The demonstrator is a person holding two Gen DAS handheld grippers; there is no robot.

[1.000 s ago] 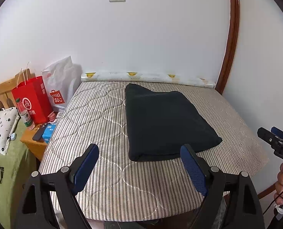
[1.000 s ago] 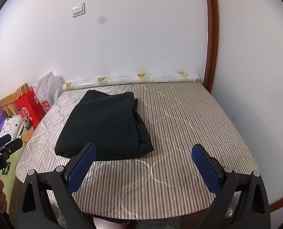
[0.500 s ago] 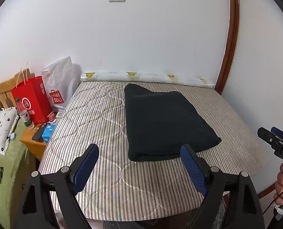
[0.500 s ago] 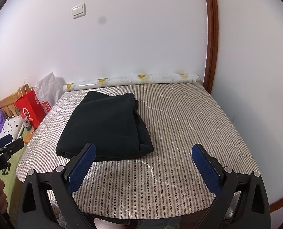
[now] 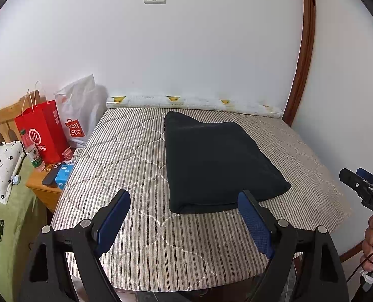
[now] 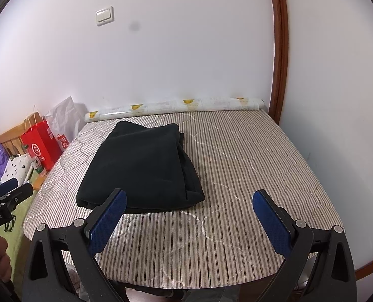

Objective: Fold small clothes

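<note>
A dark folded garment (image 5: 216, 163) lies flat on the striped mattress (image 5: 126, 166); it also shows in the right wrist view (image 6: 141, 163). My left gripper (image 5: 184, 201) is open and empty, held above the near edge of the mattress, short of the garment's near edge. My right gripper (image 6: 189, 202) is open and empty, held near the front of the mattress (image 6: 249, 166), to the right of the garment. Each gripper shows at the edge of the other's view.
A roll of patterned paper (image 5: 191, 102) lies along the wall at the far edge. Left of the bed stand a red paper bag (image 5: 44, 130), a white plastic bag (image 5: 80, 110) and a wooden nightstand (image 5: 43, 186) with a bottle and small items. A wooden door frame (image 6: 278, 50) rises at the right.
Both grippers have drawn back slightly from the garment; the view has shifted a little. The garment has not moved.
</note>
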